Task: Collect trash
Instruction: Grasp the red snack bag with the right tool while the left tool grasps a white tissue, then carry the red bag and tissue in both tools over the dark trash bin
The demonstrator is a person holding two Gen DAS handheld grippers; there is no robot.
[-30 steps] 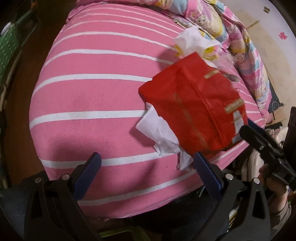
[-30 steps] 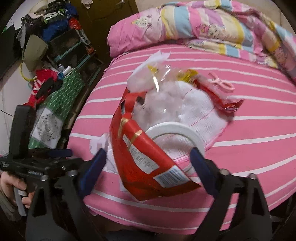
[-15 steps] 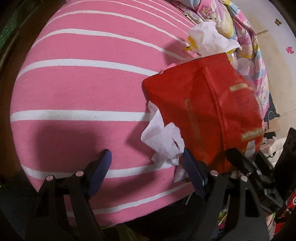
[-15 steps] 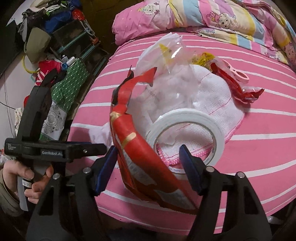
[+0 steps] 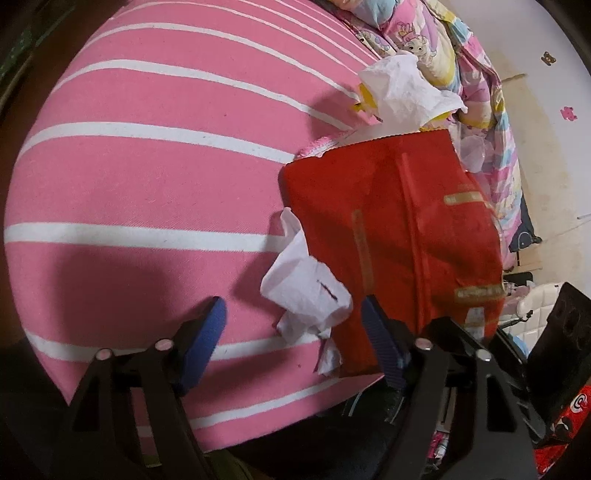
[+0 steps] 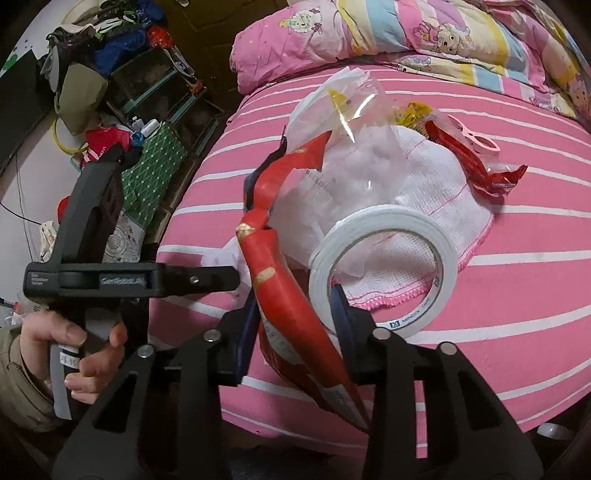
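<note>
A large red snack bag [image 5: 399,236] stands on edge on the pink striped bed [image 5: 147,177]. My right gripper [image 6: 295,325] is shut on the red bag [image 6: 288,295] near its lower end. A crumpled white tissue [image 5: 306,291] lies against the bag's left side, between the fingers of my open left gripper [image 5: 293,325], which hovers at the bed's near edge. The left gripper also shows in the right wrist view [image 6: 207,275], beside the bag. More trash lies behind: clear plastic wrap [image 6: 351,147], a small red wrapper [image 6: 476,162], another tissue [image 5: 402,88].
A white tape roll [image 6: 384,266] and a white cloth with pink trim [image 6: 443,206] lie right of the bag. Pink scissors [image 6: 476,138] lie farther back. A cartoon-print quilt [image 6: 424,33] lies at the bed's far end. Cluttered shelves and a green bag [image 6: 151,166] stand left of the bed.
My right gripper has closed on the red bag. My left gripper has moved closer to the tissue, which now lies between its fingers.
</note>
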